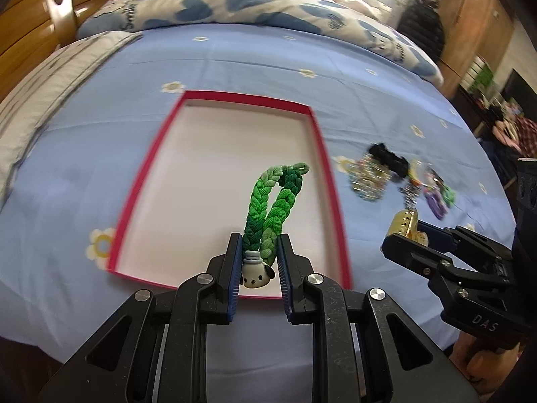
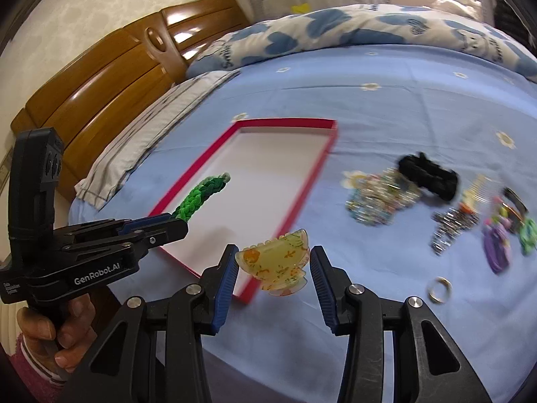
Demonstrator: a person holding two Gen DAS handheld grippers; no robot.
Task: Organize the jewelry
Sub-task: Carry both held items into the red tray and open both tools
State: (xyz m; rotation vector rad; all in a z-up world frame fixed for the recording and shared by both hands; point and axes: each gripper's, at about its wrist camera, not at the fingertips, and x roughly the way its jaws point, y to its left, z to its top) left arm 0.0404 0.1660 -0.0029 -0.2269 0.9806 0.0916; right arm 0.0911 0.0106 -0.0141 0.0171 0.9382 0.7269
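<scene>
A red-rimmed shallow tray with a white floor lies on the blue bedsheet; it also shows in the right wrist view. My left gripper is shut on a green braided hair tie with a small white dog charm, held over the tray's near end. My right gripper is shut on a translucent yellow hair claw clip, held above the sheet just right of the tray's near corner. The clip shows gold in the left wrist view.
A heap of jewelry lies on the sheet right of the tray: a beaded piece, a black scrunchie, purple and green items, and a ring. A pillow, a folded quilt and a wooden headboard lie beyond.
</scene>
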